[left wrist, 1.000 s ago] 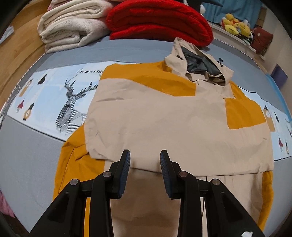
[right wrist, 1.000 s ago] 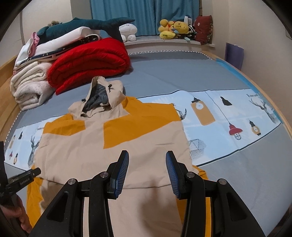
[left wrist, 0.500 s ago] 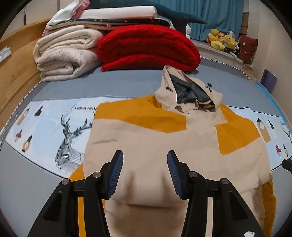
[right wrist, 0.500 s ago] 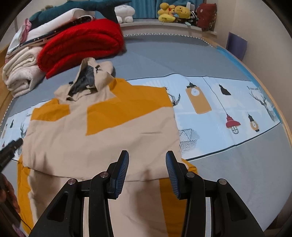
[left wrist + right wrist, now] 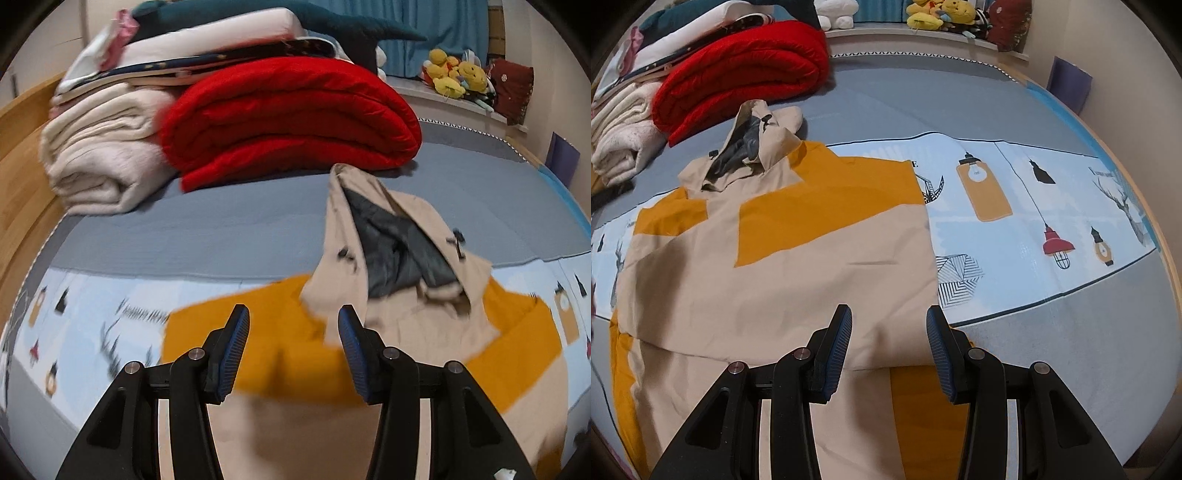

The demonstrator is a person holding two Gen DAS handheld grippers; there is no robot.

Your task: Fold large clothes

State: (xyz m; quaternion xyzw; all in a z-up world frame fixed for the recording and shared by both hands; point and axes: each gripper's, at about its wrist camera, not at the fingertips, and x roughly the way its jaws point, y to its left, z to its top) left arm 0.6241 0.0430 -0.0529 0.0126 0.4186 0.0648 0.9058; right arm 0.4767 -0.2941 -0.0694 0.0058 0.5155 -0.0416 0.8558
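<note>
1. Your left gripper point(image 5: 291, 345) sits low in the left wrist view, its jaws partly apart after widening a moment ago, with nothing between the ribbed blue pads point(image 5: 236, 350); below them lies the mustard shoulder of the hooded jacket point(image 5: 388, 417).
2. Your right gripper point(image 5: 888, 349) sits low in its own frame, jaws partly apart and empty, over the jacket's folded beige edge.
3. The jacket lies flat on the bed point(image 5: 960, 96), filling the left and centre of the right wrist view: thin, smooth beige cloth with angular mustard panels, lightly creased.
4. Only the right wrist view shows the lower fold line and the mustard strips at the bottom.
5. Only the left wrist view, blurred low down, shows the hood point(image 5: 399, 251) close: peaked, with a dark grey lining and small black toggles.
6. A pale blue printed band point(image 5: 1015, 206) with lamps and deer crosses the grey sheet under the jacket.
7. At upper left of both frames lie a puffy red quilt point(image 5: 291, 114) and a fleecy cream blanket point(image 5: 99, 158).
8. Yellow plush toys point(image 5: 454, 75) sit at upper right in the left wrist view.
</note>
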